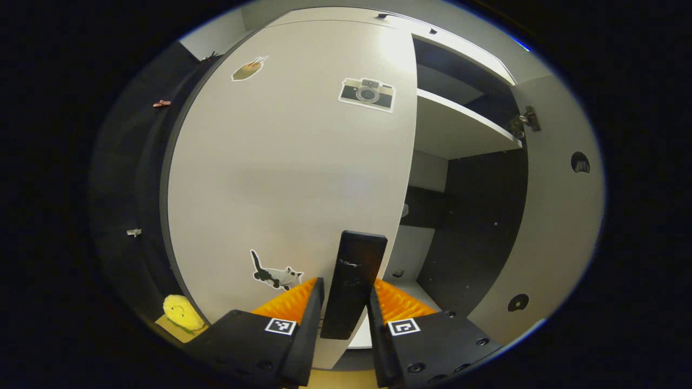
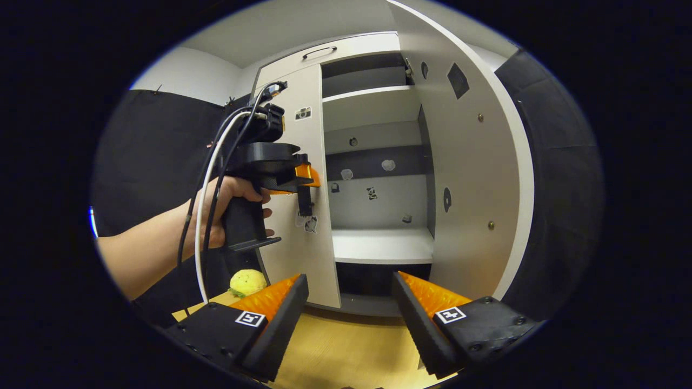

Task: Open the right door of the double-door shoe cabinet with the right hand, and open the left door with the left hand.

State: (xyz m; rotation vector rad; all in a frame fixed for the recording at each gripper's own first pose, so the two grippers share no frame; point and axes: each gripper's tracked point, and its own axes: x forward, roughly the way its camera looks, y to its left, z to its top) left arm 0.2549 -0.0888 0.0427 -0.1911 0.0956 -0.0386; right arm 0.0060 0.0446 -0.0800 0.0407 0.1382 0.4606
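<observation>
The white shoe cabinet's left door [image 1: 292, 162] carries camera and cat stickers and stands closed or nearly so. Its black upright handle [image 1: 357, 270] sits between the fingers of my left gripper [image 1: 346, 286], which is shut on it. The right door [image 1: 557, 216] is swung wide open, baring the white shelves [image 1: 459, 124]. In the right gripper view my right gripper [image 2: 350, 278] is open and holds nothing, low in front of the cabinet's open half. There the left gripper [image 2: 308, 186], held by a hand [image 2: 227, 205], grips the handle [image 2: 305, 208] on the left door [image 2: 303, 254]. The open right door [image 2: 470, 189] stands to the right.
A yellow plush toy [image 2: 247, 282] lies on the wooden floor [image 2: 346, 346] left of the cabinet, also seen in the left gripper view as the toy [image 1: 181, 312]. A drawer with a dark handle [image 2: 319, 52] tops the cabinet. Cables trail from the left gripper along the forearm.
</observation>
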